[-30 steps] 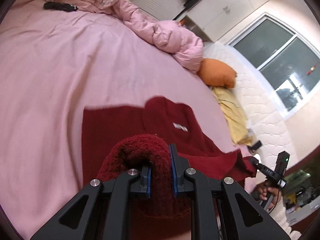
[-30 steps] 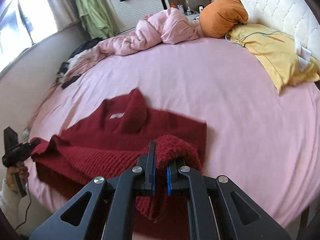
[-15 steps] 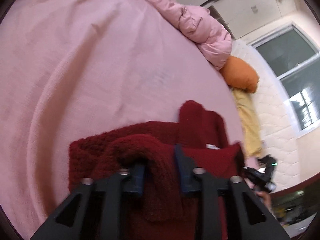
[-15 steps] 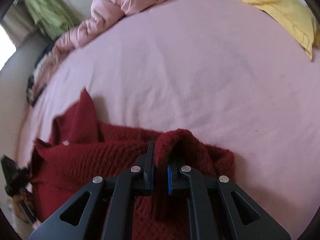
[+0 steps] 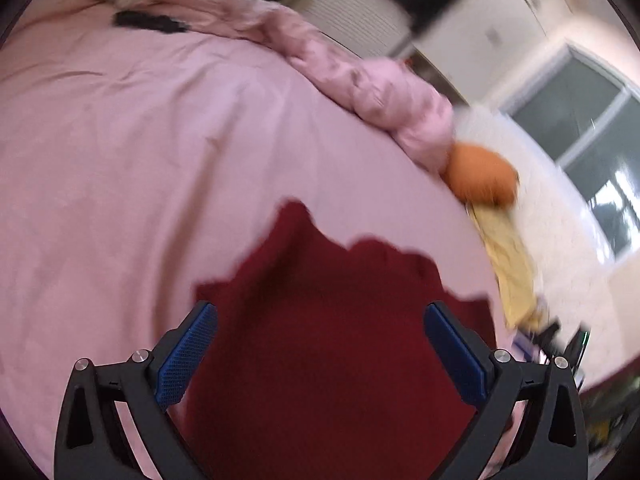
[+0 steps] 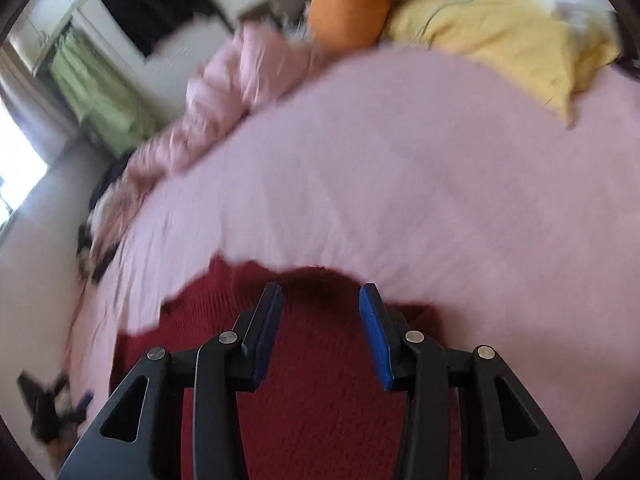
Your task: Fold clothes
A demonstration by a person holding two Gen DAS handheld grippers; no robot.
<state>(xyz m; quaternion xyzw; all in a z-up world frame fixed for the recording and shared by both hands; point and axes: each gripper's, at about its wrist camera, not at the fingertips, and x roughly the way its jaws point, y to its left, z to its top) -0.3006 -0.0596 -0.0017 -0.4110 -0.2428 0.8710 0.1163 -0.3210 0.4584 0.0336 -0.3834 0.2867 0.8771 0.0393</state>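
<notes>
Your left gripper (image 5: 320, 344) has its blue-padded fingers spread wide, gripping nothing. Your right gripper (image 6: 320, 320) is partly open, also empty. The dark red knit sweater (image 5: 328, 320) lies on the pink bed (image 5: 140, 140) at 6 o'clock under both.
</notes>
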